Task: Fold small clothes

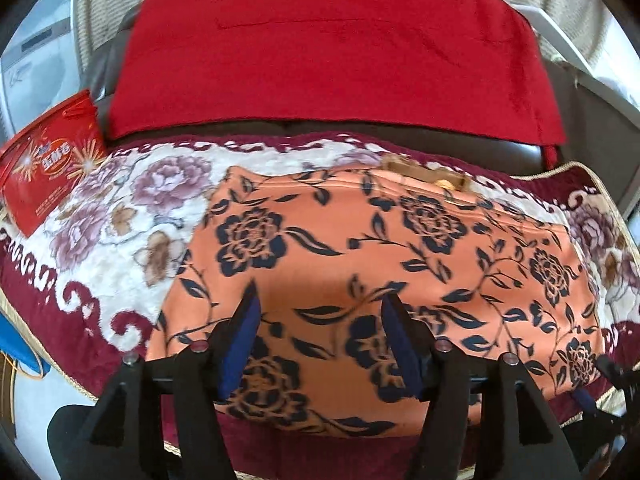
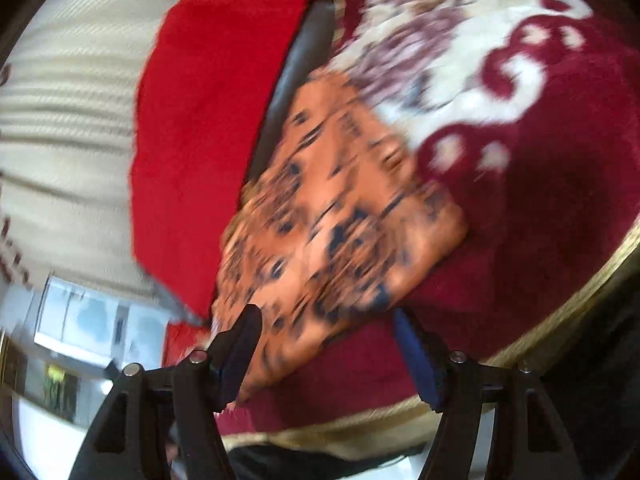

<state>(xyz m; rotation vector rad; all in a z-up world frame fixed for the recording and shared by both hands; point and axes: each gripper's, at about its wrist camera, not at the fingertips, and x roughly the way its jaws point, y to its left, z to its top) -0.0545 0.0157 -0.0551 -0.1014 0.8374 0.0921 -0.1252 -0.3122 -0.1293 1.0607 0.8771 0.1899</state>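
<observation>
An orange garment (image 1: 360,248) printed with dark blue flowers lies flat on a flowered blanket (image 1: 120,216) with a maroon border, which covers a sofa seat; a plain red cloth (image 1: 320,52) hangs over the backrest behind it, and a red printed bag (image 1: 48,160) sits at the blanket's far left. In the left wrist view the garment's long side runs left to right across the picture, directly under and ahead of the left claw (image 1: 320,304), whose blue-padded jaws are spread apart above the fabric and pinch nothing. The right wrist view is blurred: the right claw (image 2: 324,320) is also spread and empty, and one end of the garment (image 2: 340,220) lies just ahead of it, stretching away up the picture. The left claw appears nearer the garment's middle, the right nearer its end, so the next fold would likely begin from that end.
</observation>
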